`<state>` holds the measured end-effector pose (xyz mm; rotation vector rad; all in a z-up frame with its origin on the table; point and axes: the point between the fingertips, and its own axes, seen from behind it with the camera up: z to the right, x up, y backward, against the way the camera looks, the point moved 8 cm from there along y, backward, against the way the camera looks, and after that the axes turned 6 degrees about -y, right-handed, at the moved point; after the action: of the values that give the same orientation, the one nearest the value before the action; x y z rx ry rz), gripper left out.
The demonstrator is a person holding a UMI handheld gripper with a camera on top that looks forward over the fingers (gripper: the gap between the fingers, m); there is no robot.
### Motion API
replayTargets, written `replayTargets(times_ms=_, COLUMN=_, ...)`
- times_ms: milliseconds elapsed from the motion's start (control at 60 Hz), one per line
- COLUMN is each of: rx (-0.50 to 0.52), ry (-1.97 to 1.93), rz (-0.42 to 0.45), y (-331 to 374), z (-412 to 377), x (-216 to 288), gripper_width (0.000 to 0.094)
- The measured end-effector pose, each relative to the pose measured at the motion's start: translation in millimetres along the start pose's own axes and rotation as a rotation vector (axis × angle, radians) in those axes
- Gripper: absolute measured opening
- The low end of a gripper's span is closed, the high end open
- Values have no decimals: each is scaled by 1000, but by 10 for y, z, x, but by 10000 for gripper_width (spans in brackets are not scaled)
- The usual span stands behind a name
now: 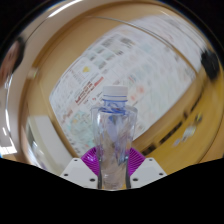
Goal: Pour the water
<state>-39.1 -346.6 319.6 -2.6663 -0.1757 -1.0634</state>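
Wooden surface (60, 60) carries a printed sheet (135, 75); tongs (113, 163) clamp a clear water bottle (114, 140) low down, so it may slip sideways when tipped.

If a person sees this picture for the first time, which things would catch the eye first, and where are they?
First, the clear plastic bottle, upright between the gripper fingers, whose purple pads press on both its sides. Behind the bottle lies a large white printed sheet, spread over the wooden table.
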Motion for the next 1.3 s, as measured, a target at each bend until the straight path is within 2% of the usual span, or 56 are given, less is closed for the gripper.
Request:
replayTargets(times_ms=117, rx=-146, ry=364, rz=35, y=87, z=157, x=435, gripper_width=307)
replayTargets(times_ms=183, rx=-214, ry=518, rz=23, y=173, z=557, x=533, gripper_width=307)
replayTargets(times_ms=333, rx=-408, ry=689, rz=-85, y=388, z=1364, x=423, gripper_width=310)
replayTargets(times_ms=417, rx=-470, ry=682, rz=-159, y=526, z=1806, x=210, gripper_width=309)
replayTargets(times_ms=500, rx=-508, ry=679, rz=-219, y=608, z=2296, x=-45, gripper_width=308)
replayTargets(times_ms=733, rx=-562, ry=639, rz=-346, y=836, z=2987, x=-551, gripper_width=313)
replayTargets(times_ms=750, rx=-538, ry=646, rz=-301, y=811, z=2941, x=-503, gripper_width=316)
replayTargets(times_ms=817, rx=-533, ry=669, rz=-310, y=855, z=2973, x=-573, gripper_width=316)
replayTargets(times_ms=933, rx=-530, ry=693, rz=-318, y=841, z=2958, x=-572, gripper_width=449)
replayTargets(times_ms=1033, rx=-580, ry=658, rz=-362, y=880, z=2977, x=-581, gripper_width=577)
replayTargets(times_ms=1100, rx=-607, ry=637, rz=-424, y=937, z=2986, x=-611, gripper_width=873)
replayTargets(times_ms=1150, rx=-642, ry=628, rz=-450, y=1015, z=2948, x=-593, gripper_width=829)
replayTargets(times_ms=1200, rx=-660, ry=636, rz=-455, y=1100, z=2867, x=-521, gripper_width=861)
replayTargets(times_ms=1300, rx=-674, ry=669, rz=-450, y=1338, z=2542, x=-423, gripper_width=852)
